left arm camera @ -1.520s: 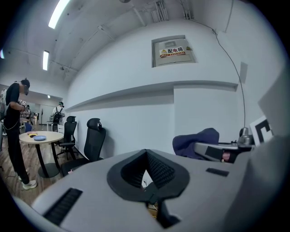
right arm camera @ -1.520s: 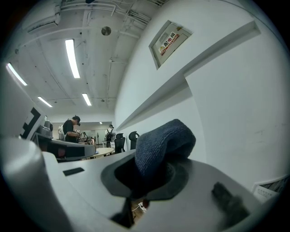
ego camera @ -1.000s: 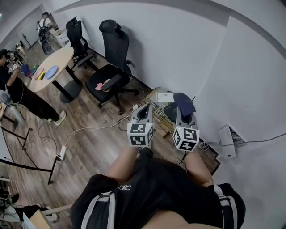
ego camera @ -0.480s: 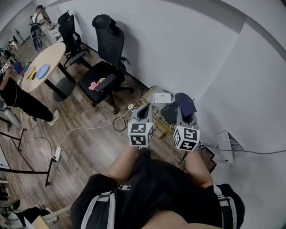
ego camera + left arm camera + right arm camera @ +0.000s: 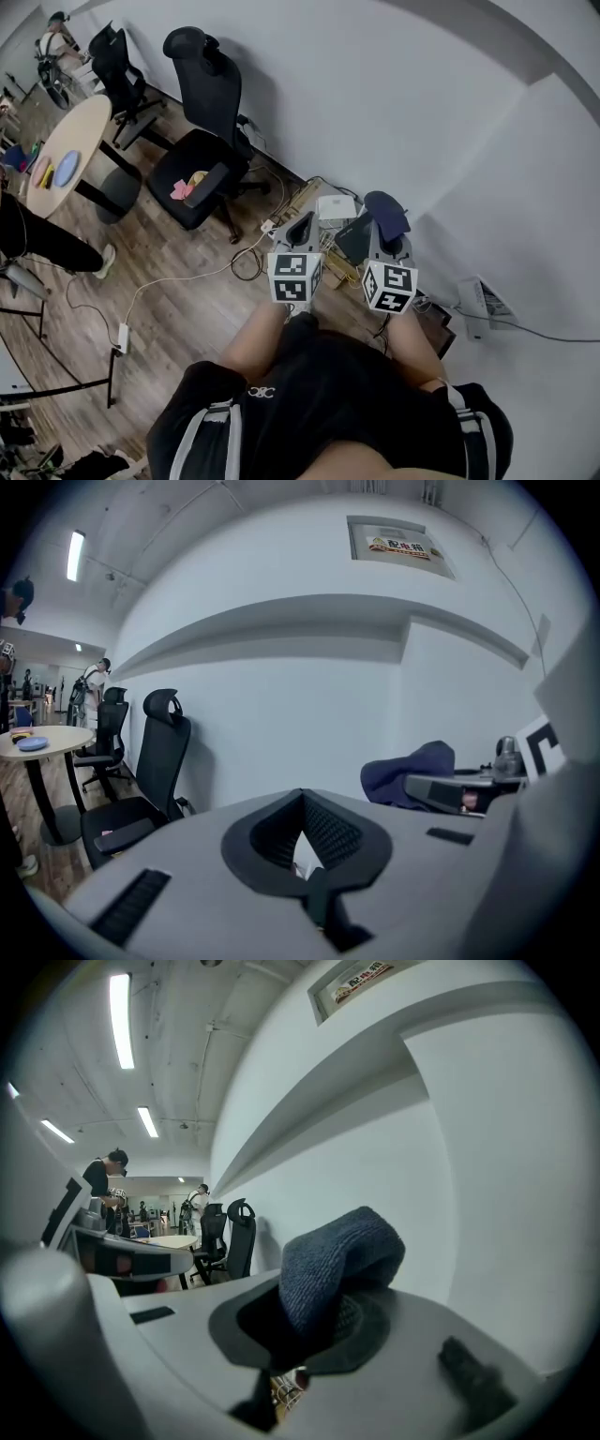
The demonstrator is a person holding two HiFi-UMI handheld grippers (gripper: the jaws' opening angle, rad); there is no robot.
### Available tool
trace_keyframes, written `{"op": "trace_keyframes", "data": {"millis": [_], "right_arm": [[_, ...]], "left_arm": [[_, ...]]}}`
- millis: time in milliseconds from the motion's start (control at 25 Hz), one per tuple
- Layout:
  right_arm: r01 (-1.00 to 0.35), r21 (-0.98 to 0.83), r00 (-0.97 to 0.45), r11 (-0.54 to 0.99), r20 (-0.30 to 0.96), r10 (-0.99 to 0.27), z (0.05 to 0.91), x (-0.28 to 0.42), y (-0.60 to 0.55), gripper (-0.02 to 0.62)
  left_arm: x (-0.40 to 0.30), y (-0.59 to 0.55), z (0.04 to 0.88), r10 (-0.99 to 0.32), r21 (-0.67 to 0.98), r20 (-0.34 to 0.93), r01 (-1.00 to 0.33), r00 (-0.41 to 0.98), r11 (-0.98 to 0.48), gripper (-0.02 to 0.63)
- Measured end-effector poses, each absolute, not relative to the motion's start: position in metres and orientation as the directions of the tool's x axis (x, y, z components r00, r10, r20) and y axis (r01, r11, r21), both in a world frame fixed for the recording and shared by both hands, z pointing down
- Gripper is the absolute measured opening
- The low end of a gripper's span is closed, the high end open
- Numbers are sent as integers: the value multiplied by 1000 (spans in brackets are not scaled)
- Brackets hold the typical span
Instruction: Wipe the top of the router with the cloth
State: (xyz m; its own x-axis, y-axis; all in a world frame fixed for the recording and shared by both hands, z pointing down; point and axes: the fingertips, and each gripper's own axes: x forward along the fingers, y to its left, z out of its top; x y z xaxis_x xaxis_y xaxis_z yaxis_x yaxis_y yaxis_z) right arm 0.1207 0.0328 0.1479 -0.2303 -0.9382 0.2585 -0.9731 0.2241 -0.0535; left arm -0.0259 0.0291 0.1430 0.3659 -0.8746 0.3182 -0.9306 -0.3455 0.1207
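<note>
Down on the wood floor, against the white wall, sits the white router (image 5: 335, 206) among loose cables. The dark blue cloth (image 5: 386, 214) shows just to its right in the head view. It is pinched in the right gripper (image 5: 384, 236), whose jaws are clamped on it, with a fold humping up out of them. Whether the cloth touches the router cannot be told. The left gripper (image 5: 302, 231) hangs alongside, jaws together with nothing between them. A black office chair (image 5: 197, 169) stands further left.

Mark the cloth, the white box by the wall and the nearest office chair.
cloth (image 5: 342, 1251): right gripper view, folded top.
white box (image 5: 336, 206): head view, top face.
office chair (image 5: 211, 108): head view, backrest.
</note>
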Motion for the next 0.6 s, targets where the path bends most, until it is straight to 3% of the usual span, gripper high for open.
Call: {"op": "trace_keyframes", "data": {"millis": [600], "right_arm": [[-986, -8, -154, 164, 402, -903, 185, 86, -67, 46]], "left_arm": [[-54, -85, 195, -774, 211, 409, -875, 484, -435, 5]]}}
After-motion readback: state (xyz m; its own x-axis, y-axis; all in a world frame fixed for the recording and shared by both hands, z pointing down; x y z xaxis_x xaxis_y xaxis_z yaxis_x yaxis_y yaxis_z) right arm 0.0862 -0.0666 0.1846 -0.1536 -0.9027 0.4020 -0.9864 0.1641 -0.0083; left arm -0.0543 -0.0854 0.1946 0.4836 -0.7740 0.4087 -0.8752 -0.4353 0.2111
